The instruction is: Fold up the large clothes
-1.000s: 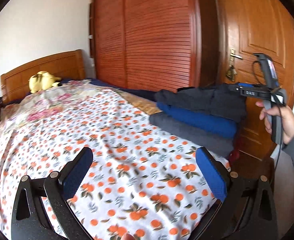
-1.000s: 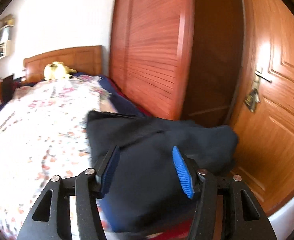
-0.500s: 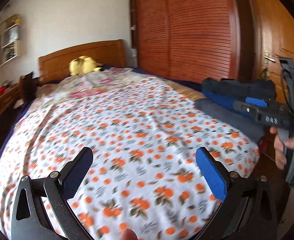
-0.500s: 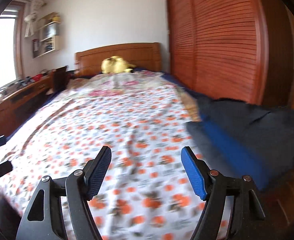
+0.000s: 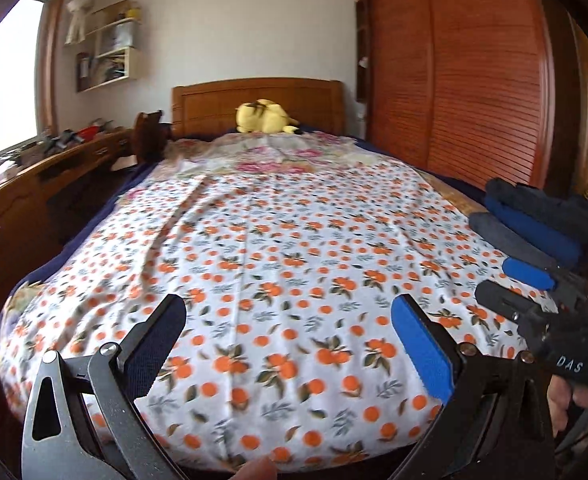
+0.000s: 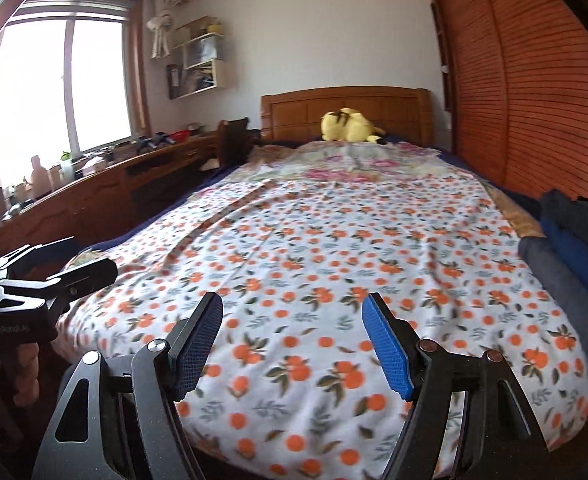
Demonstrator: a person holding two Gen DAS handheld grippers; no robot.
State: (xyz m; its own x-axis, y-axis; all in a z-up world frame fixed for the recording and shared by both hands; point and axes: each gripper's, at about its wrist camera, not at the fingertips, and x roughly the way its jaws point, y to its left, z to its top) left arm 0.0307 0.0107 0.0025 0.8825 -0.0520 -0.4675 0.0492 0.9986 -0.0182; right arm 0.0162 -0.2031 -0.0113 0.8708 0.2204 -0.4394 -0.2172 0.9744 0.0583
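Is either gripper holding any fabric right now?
No: the left gripper and right gripper both stand open above the orange-print sheet, nothing between their pads.

both grippers' jaws gape, tilted downward (right gripper (image 6: 290,344) just widened).

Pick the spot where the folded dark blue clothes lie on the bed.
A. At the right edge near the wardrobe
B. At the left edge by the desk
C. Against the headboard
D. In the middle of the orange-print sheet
A: the stack of folded dark blue clothes lies at the bed's right edge, below the slatted wooden wardrobe.
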